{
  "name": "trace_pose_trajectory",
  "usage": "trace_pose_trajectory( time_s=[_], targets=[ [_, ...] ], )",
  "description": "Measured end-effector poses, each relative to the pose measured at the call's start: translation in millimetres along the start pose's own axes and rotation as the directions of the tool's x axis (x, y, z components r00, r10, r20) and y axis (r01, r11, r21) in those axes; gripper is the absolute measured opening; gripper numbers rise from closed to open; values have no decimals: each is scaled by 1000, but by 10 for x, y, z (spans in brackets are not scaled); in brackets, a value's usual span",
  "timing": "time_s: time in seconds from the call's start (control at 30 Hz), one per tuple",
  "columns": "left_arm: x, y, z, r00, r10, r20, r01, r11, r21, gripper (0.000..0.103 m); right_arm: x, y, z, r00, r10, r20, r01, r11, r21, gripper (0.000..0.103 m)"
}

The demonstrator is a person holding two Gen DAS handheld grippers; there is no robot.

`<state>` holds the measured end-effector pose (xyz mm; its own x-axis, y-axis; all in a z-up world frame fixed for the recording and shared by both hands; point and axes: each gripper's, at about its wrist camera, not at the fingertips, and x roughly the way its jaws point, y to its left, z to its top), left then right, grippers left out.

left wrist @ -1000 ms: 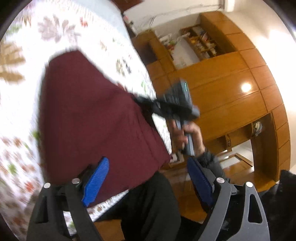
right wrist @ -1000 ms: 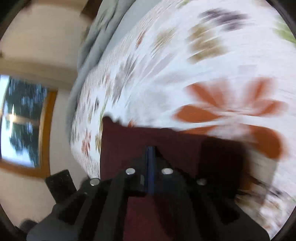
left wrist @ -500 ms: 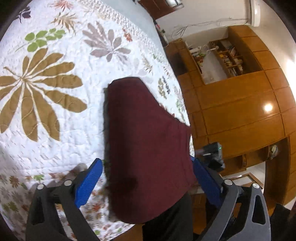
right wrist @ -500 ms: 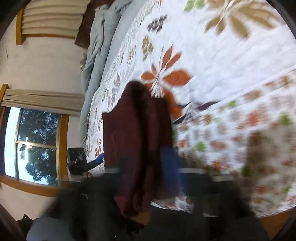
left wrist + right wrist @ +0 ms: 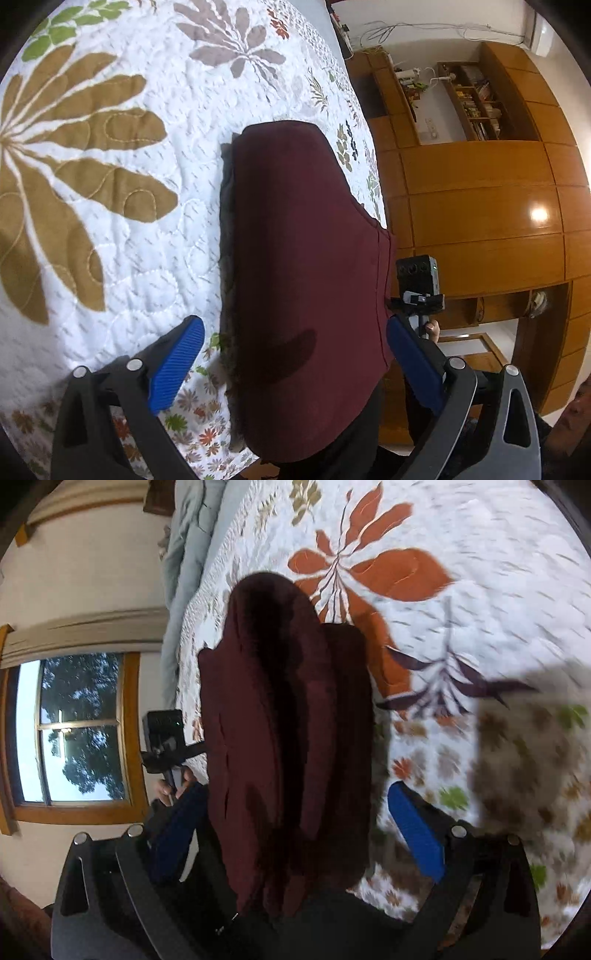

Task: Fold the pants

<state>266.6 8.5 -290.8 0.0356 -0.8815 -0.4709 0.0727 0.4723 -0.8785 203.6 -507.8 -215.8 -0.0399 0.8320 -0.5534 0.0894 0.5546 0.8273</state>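
The left gripper (image 5: 291, 363) stands released, jaws wide, with the folded maroon pants (image 5: 303, 266) at twelve o'clock on the quilt (image 5: 122, 240). The right gripper (image 5: 295, 834) is released too, its jaws straddling the pants untouched.

The folded maroon pants (image 5: 288, 716) lay on the floral quilt (image 5: 480, 590); the right gripper (image 5: 295, 827) straddled them, jaws wide, pads clear.
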Motion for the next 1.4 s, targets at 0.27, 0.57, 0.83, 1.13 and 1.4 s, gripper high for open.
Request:
trace_pose_trajectory(
  time_s=[0.27,0.57,0.83,1.13,1.4],
  targets=[
    [196,-104,4,998,-22,-53,23,1000,18,99,288,163,-32,997,-28,-73,26,999,-31,101],
    [396,-202,21,993,-16,-114,19,1000,22,99,567,348,21,994,-59,-90,53,996,-74,101],
    [432,-192,-61,993,45,-109,-42,999,28,75,429,272,-158,999,-11,-41,8,998,-62,54],
    [344,-220,-160,997,52,-62,-52,999,4,39,371,464,-338,999,-30,25,32,997,-76,47],
    [169,-415,-153,999,19,-41,-17,999,36,37,307,952,-367,997,-60,42,65,989,-132,40]
  ],
)
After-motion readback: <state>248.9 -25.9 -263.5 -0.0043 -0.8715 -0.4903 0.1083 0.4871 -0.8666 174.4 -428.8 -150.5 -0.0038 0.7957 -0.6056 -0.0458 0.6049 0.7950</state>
